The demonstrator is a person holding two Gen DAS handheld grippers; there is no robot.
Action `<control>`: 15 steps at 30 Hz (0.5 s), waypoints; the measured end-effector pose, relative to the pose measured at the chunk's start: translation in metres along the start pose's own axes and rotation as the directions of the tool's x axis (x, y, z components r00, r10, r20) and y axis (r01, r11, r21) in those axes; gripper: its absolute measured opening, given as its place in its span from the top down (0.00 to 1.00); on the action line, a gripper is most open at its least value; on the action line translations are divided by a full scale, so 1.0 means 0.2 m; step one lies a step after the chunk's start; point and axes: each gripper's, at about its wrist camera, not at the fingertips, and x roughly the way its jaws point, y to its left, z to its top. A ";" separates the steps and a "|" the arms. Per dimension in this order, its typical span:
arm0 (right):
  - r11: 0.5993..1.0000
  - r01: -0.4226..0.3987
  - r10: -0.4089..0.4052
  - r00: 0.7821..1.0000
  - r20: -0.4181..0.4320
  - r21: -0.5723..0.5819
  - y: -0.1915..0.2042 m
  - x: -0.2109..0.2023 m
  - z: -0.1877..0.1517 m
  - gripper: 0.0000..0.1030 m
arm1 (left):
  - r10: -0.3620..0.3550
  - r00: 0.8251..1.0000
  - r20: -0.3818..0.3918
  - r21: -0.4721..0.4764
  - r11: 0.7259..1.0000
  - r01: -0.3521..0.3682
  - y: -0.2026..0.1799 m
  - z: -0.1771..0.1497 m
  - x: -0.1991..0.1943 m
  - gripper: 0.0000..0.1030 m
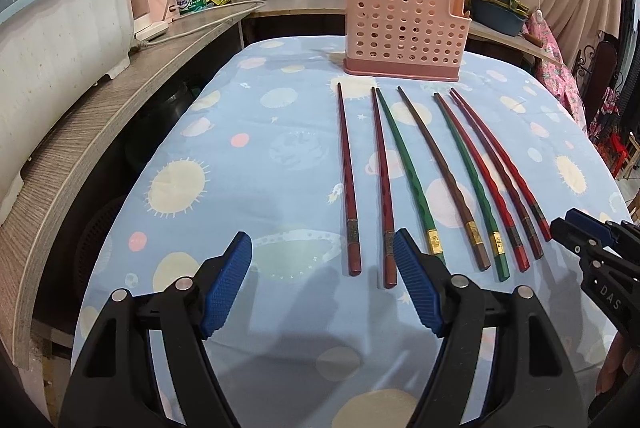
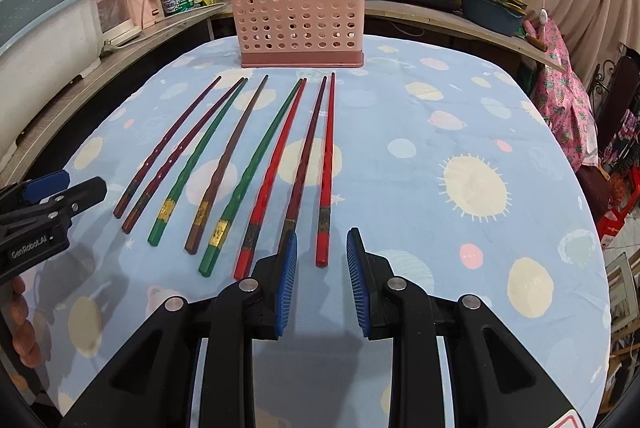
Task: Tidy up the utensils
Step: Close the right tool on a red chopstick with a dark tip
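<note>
Both claws are empty. Your left gripper (image 1: 324, 282) stands wide open above the thick ends of the two leftmost dark red chopsticks (image 1: 349, 179), one just inside each pad line. Your right gripper (image 2: 322, 278) is open to a narrow gap, the butt of the rightmost red chopstick (image 2: 326, 167) lying just ahead between its pads and the neighbouring dark one by the left pad.

In my judgement, the step is a first pick. Take one stick only, pinch near the thick end, and lift clear of its neighbours.

Eight chopsticks lie side by side on the planet-print cloth (image 2: 460, 131). Beyond their tips stands the pink perforated holder (image 2: 300, 23), upright and apparently empty.
</note>
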 end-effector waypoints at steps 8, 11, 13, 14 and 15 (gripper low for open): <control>1.000 -0.003 0.004 1.000 -0.024 0.014 -0.01 0.09 0.04 0.78 | -0.003 1.000 -0.017 -0.009 1.000 0.003 0.03 -0.01 0.04 0.33; 1.000 -0.006 0.007 0.999 -0.040 0.020 -0.01 0.11 0.03 0.80 | -0.004 1.000 -0.019 -0.007 1.000 0.004 0.03 -0.01 0.05 0.33; 1.000 -0.007 0.008 0.999 -0.048 0.021 -0.01 0.12 0.02 0.84 | -0.005 1.000 -0.022 -0.007 1.000 0.004 0.03 0.00 0.06 0.33; 1.000 -0.006 0.007 0.999 -0.046 0.021 -0.01 0.12 0.02 0.84 | -0.005 1.000 -0.023 -0.006 1.000 0.005 0.03 0.00 0.07 0.33; 1.000 -0.005 0.006 0.999 -0.047 0.021 -0.01 0.12 0.02 0.85 | -0.006 1.000 -0.024 -0.005 1.000 0.006 0.03 0.00 0.07 0.33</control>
